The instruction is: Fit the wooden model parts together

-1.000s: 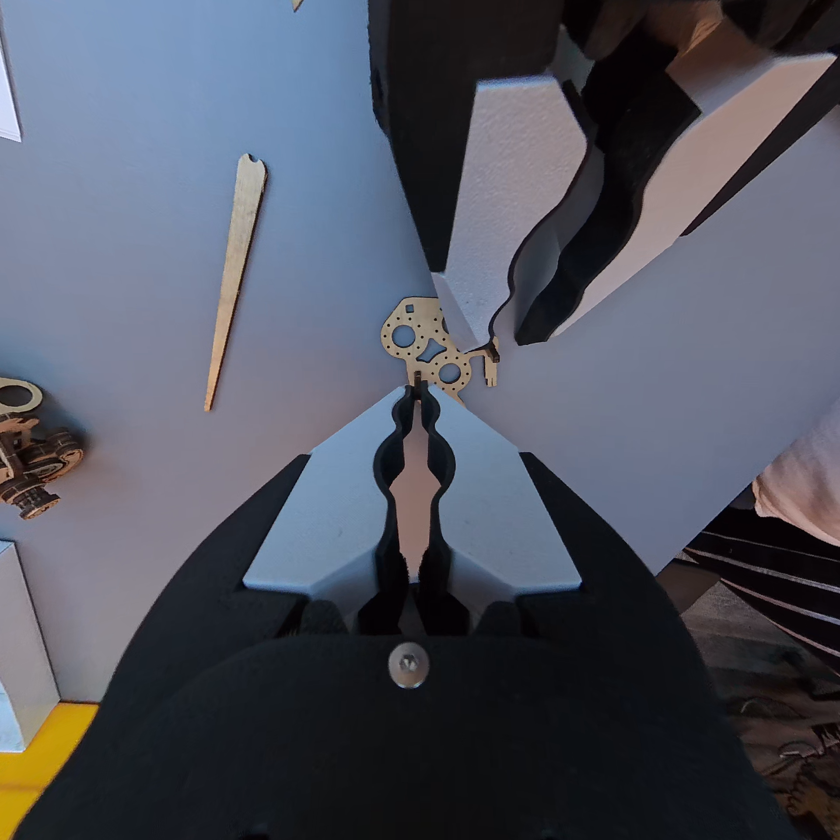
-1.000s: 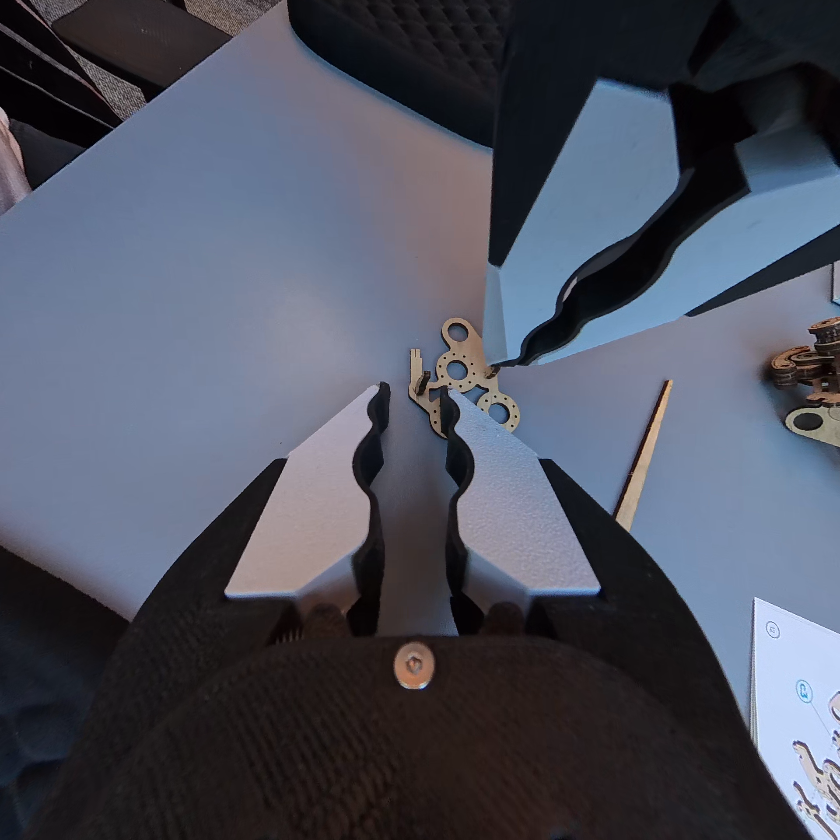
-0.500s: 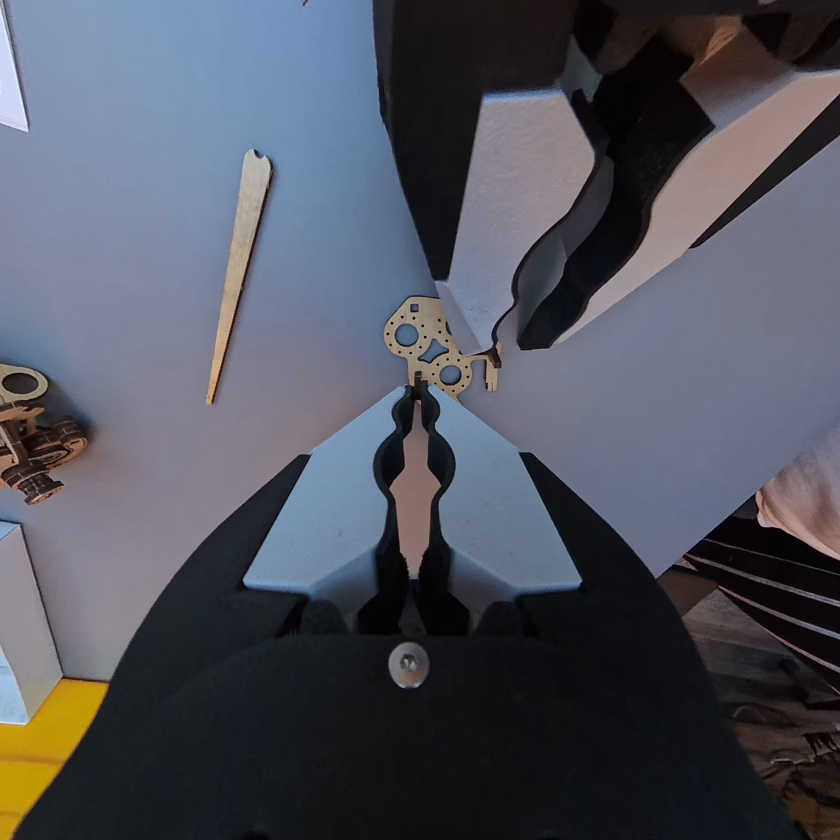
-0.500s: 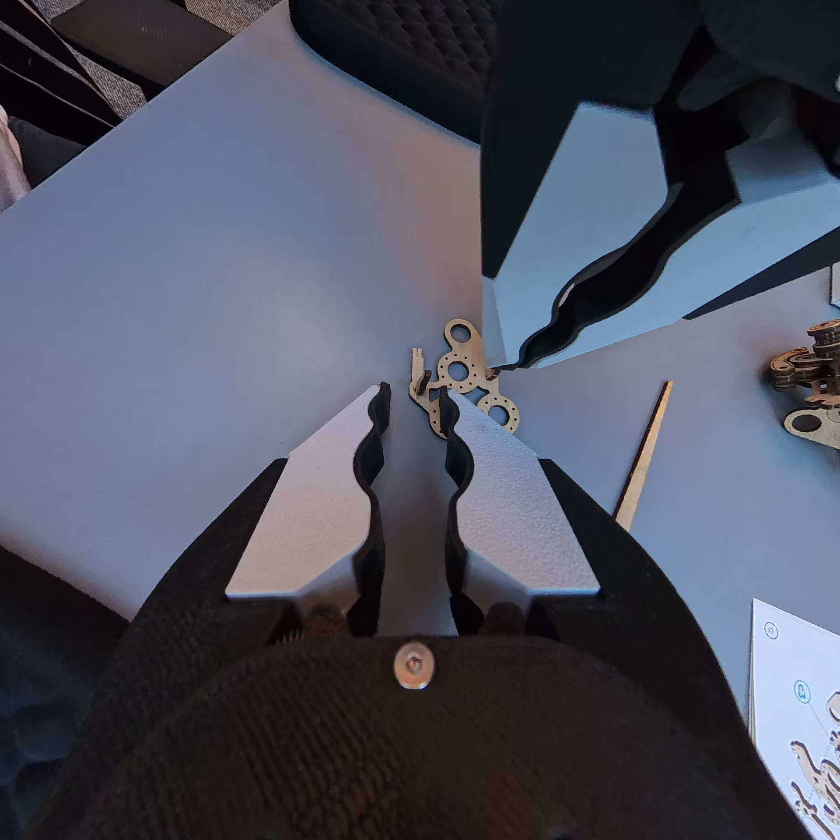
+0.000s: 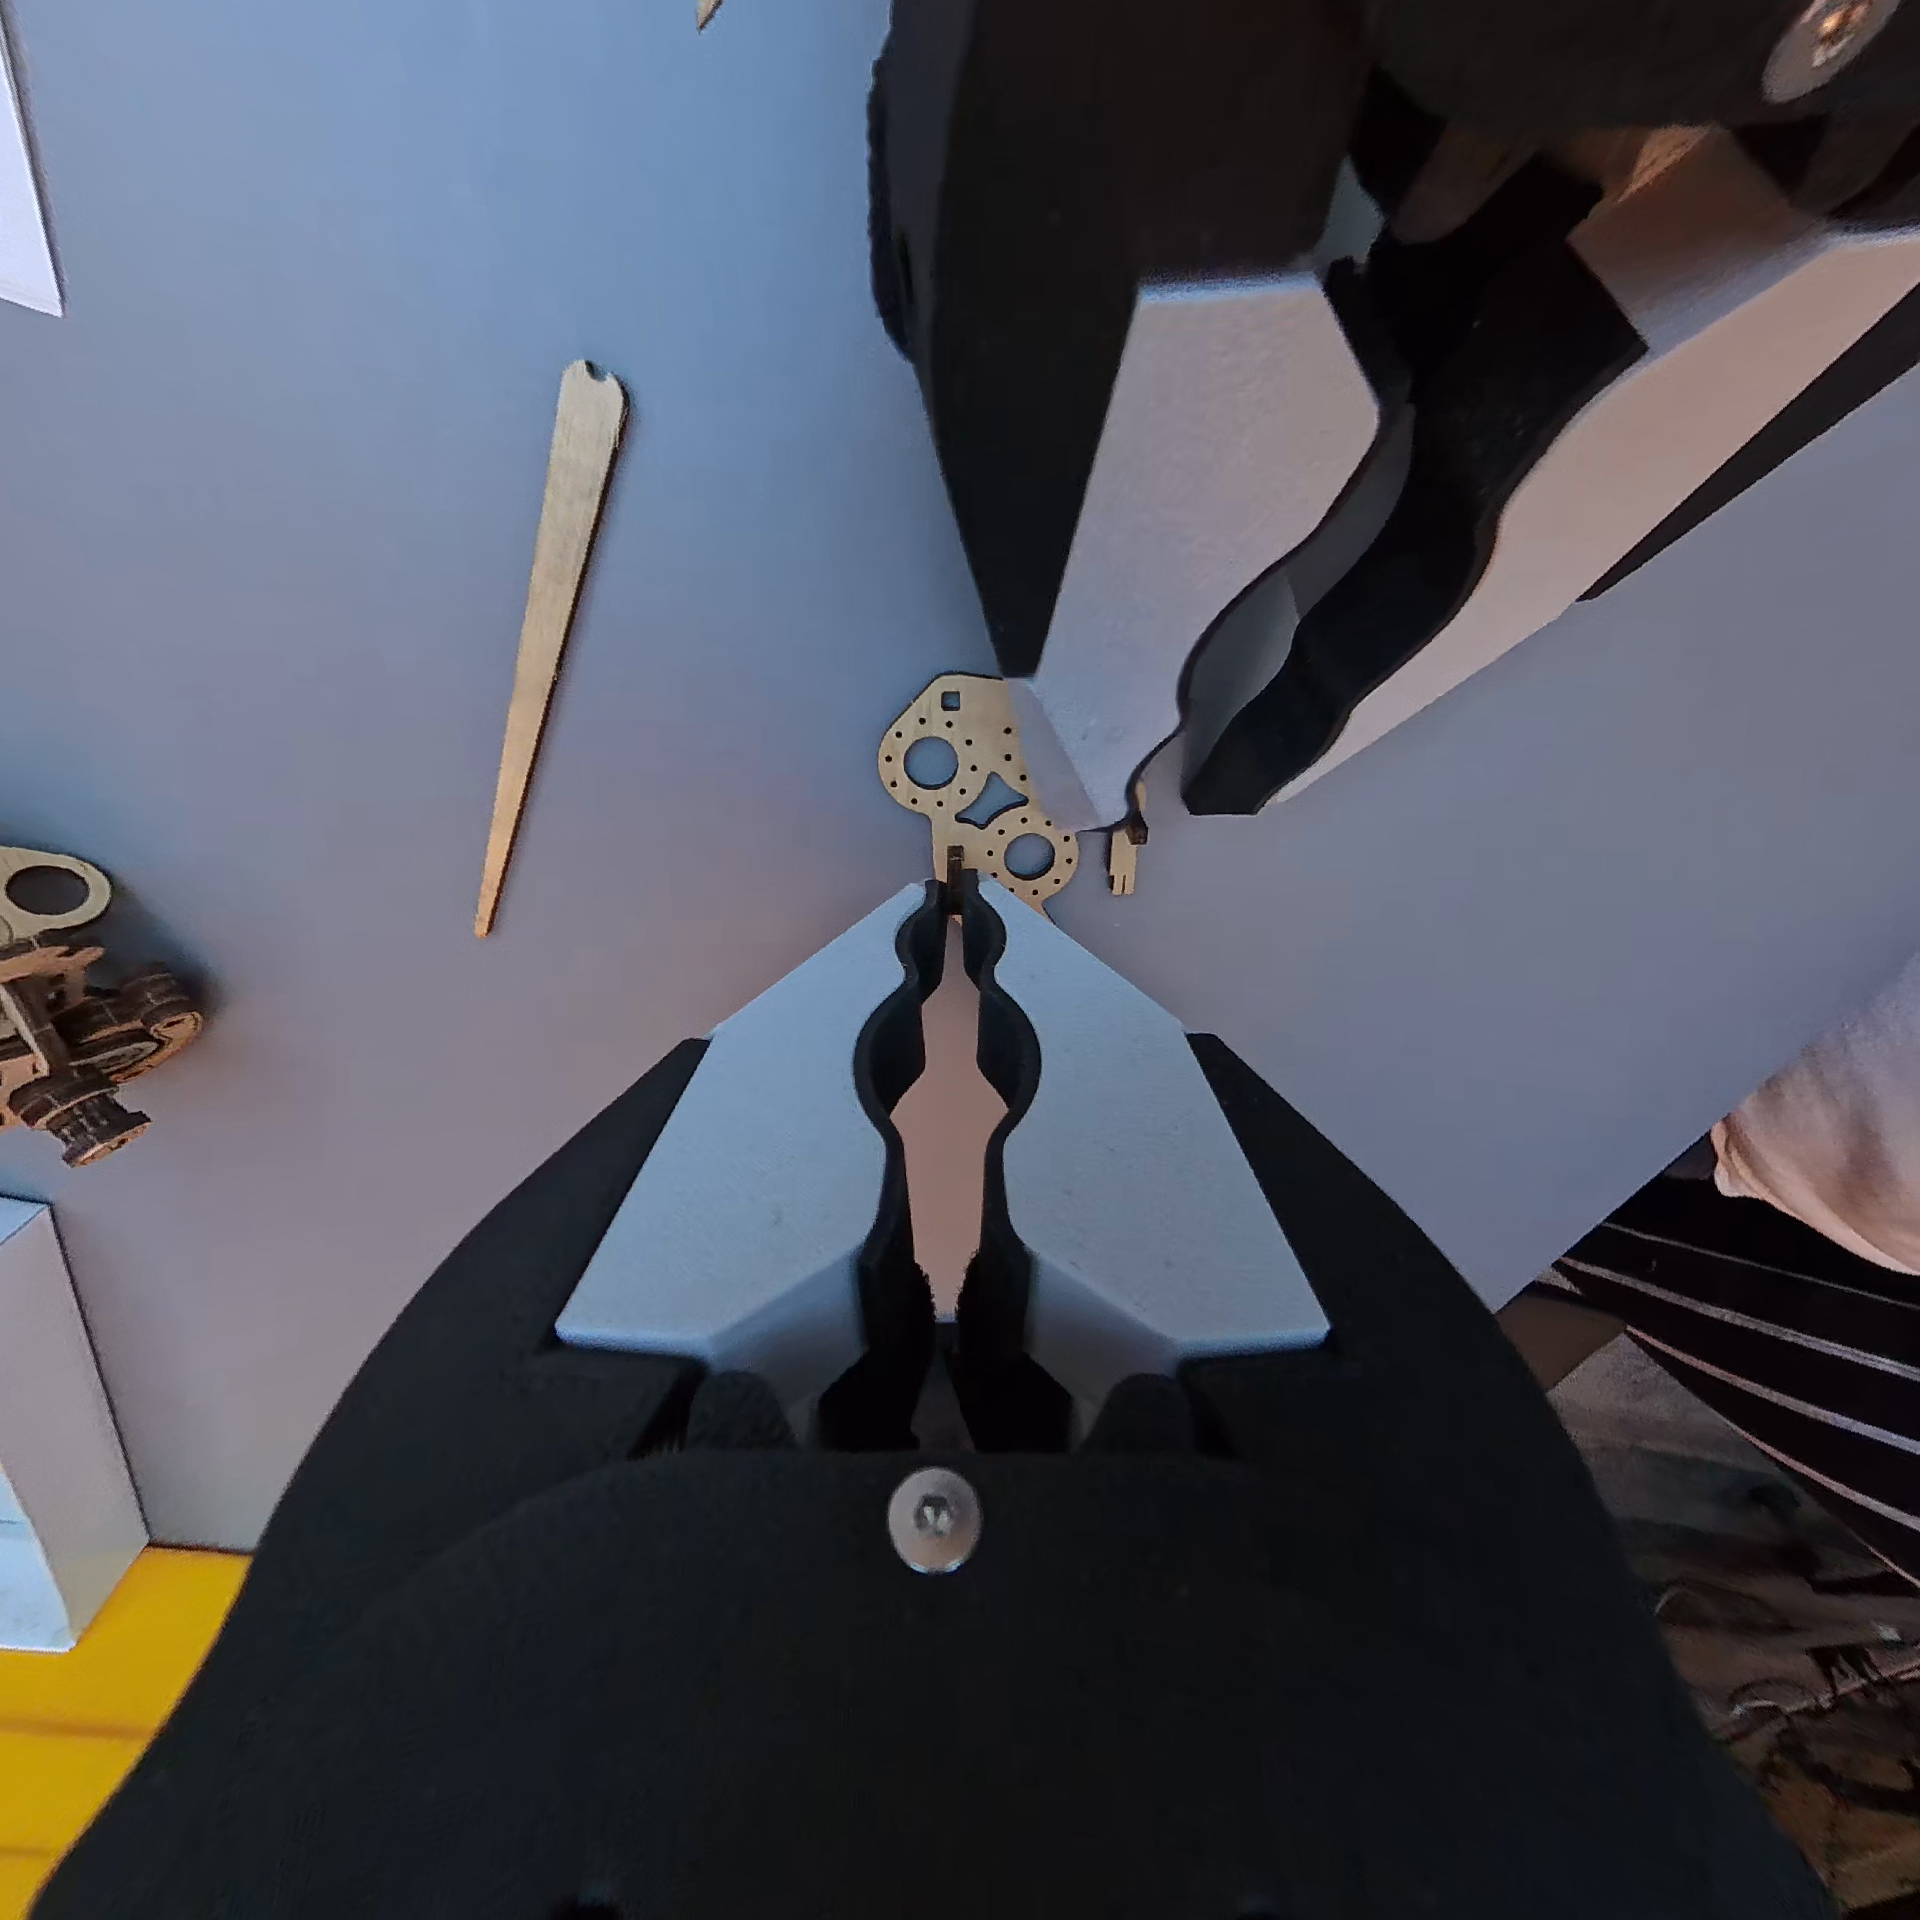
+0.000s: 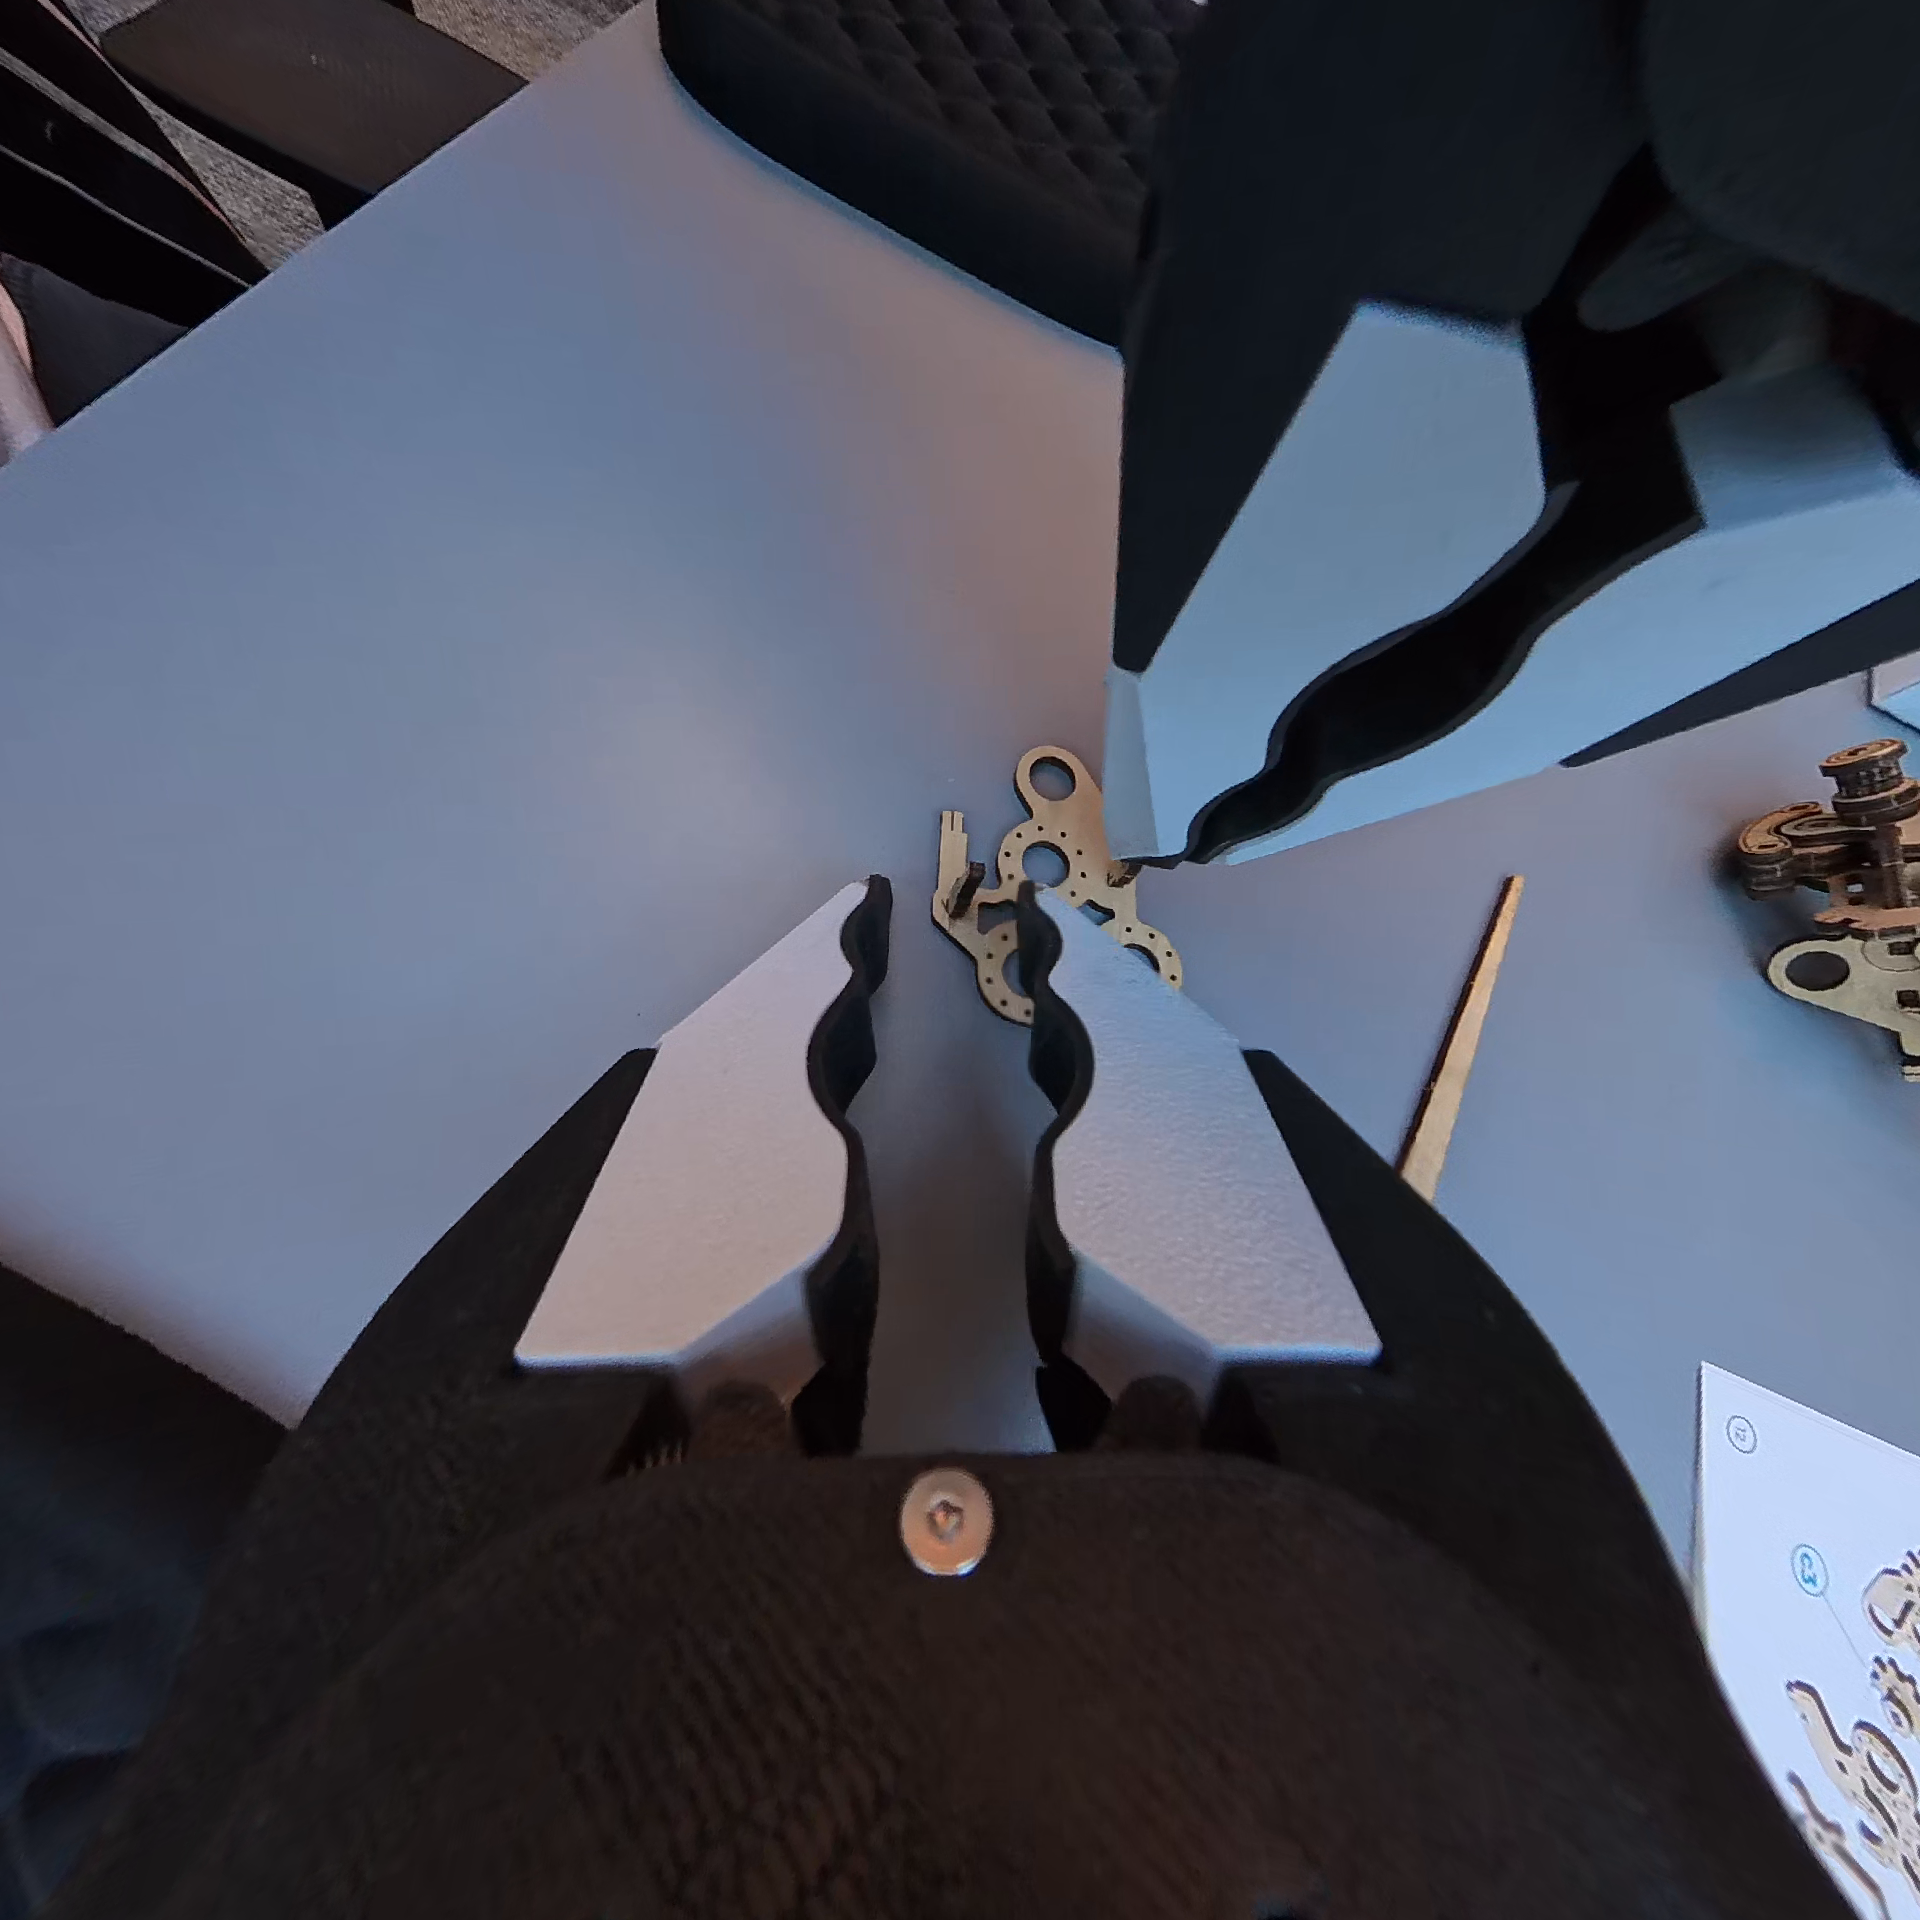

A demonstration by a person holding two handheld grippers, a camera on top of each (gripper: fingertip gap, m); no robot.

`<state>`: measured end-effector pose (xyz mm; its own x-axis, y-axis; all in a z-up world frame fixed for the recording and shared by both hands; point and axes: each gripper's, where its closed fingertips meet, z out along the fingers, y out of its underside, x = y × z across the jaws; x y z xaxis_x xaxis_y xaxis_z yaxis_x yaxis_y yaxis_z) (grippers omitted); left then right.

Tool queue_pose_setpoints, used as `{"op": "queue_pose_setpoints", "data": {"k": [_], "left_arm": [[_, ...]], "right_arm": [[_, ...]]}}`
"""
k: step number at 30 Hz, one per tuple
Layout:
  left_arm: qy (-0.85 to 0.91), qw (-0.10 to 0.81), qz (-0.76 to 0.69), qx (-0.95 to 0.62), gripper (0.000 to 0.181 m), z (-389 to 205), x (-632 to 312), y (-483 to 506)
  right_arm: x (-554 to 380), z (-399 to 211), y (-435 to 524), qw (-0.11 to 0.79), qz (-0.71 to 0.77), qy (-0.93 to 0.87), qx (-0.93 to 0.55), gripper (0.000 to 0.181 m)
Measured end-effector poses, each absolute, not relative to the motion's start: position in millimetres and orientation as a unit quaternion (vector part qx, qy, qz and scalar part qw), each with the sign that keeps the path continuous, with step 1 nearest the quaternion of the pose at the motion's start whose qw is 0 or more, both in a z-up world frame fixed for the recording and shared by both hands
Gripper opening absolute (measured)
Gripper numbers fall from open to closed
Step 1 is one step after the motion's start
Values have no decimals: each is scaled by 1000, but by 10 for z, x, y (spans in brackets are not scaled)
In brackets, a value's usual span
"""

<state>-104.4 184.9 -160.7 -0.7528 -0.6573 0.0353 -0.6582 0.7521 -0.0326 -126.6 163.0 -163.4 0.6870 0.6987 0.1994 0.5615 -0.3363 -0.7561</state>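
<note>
A flat perforated wooden plate (image 5: 961,781) lies on the grey table (image 5: 312,312); it also shows in the right wrist view (image 6: 1075,844). My left gripper (image 5: 954,896) is shut on a small dark wooden peg (image 5: 954,864) standing at the plate's near edge. It enters the right wrist view from the upper right (image 6: 1143,858). A small pronged wooden piece (image 5: 1122,868) lies beside the plate (image 6: 951,868). My right gripper (image 6: 951,899) is open and empty, with one finger over the plate. In the left wrist view it reaches in from the top right (image 5: 1148,805).
A long tapered wooden stick (image 5: 551,644) lies to the left (image 6: 1455,1039). A partly built wooden model (image 5: 73,1018) sits beyond it (image 6: 1849,883). An instruction sheet (image 6: 1818,1610), a white box (image 5: 42,1403) and a black chair (image 6: 935,135) border the table. Both grippers' tips are close together, under 4 cm apart.
Almost nothing. The right gripper has shifted slightly in the left wrist view. The left gripper stays shut at the plate's edge.
</note>
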Motion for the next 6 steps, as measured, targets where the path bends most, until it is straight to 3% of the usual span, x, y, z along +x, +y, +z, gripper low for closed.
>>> {"op": "queue_pose_setpoints", "data": {"k": [6], "left_arm": [[-937, 18, 4, 349, 1, -1608, -1047, 1850]], "right_arm": [[-1184, -1621, 1689, 433, 65, -355, -826, 38]]}}
